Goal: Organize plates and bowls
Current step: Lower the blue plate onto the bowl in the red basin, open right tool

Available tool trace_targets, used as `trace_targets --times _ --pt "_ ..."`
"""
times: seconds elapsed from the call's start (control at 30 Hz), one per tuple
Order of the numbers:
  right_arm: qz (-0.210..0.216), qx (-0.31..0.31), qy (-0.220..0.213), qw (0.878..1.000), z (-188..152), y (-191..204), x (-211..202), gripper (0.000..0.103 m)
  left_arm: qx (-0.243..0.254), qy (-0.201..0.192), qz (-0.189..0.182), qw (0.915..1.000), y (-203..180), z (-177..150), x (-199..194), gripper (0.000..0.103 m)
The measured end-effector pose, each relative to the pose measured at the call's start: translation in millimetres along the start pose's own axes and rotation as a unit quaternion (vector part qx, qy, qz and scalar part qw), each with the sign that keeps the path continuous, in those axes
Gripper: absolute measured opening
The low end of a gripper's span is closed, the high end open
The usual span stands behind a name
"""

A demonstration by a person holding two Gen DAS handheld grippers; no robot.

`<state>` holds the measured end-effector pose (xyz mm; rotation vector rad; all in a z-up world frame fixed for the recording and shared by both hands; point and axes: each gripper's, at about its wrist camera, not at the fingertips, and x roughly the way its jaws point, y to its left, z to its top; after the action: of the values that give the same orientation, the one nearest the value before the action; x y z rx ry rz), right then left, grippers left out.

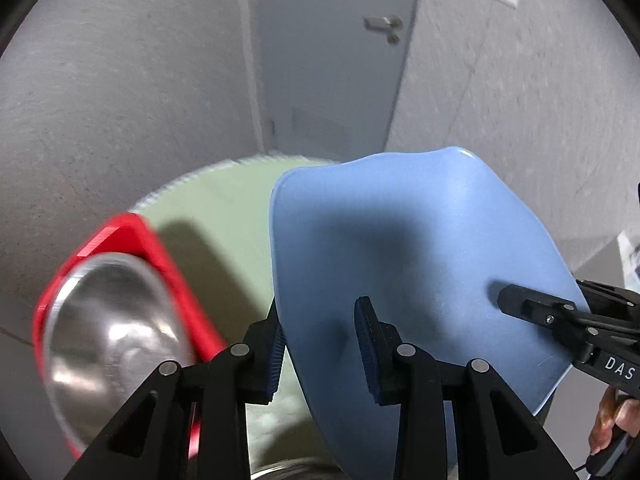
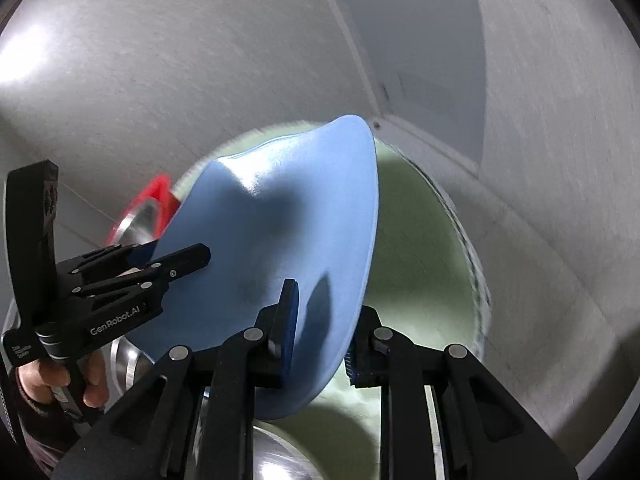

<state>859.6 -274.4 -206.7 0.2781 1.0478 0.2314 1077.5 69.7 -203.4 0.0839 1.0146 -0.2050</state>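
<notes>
A light blue plate [image 1: 412,256] is held tilted in the air above a pale green round table [image 1: 224,216]. My left gripper [image 1: 320,344] is shut on the plate's left rim. My right gripper [image 2: 320,328] is shut on the plate's [image 2: 288,232] right rim; its finger also shows in the left wrist view [image 1: 532,308]. My left gripper also shows in the right wrist view [image 2: 188,260]. A steel bowl [image 1: 112,340] sits in a red tray [image 1: 168,264] on the left.
Another steel bowl [image 2: 276,456] lies below the plate near the table's [image 2: 420,240] front edge. A further steel dish [image 2: 124,360] sits at the left. Grey walls and a door [image 1: 332,60] stand behind the table.
</notes>
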Motion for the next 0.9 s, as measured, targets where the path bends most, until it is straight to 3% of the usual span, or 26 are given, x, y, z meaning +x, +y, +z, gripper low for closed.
trace_targets --times 0.23,0.5,0.73,0.9 --pt "0.040 -0.065 -0.010 0.997 20.7 99.1 8.9 0.020 -0.062 -0.047 0.035 0.9963 82.2 -15.4 -48.1 0.030" --pt "0.083 -0.112 0.065 0.988 8.2 197.2 85.6 0.020 -0.136 -0.018 0.074 0.9878 168.6 -73.9 -41.5 0.029" --pt "0.070 -0.118 0.106 0.985 -4.8 223.9 133.1 0.020 -0.146 0.022 0.070 0.9865 200.8 -75.5 -13.1 0.029" --pt "0.051 -0.114 0.111 0.986 -4.9 229.5 146.5 0.023 -0.138 0.016 0.059 0.9886 214.6 -69.2 -4.6 0.033"
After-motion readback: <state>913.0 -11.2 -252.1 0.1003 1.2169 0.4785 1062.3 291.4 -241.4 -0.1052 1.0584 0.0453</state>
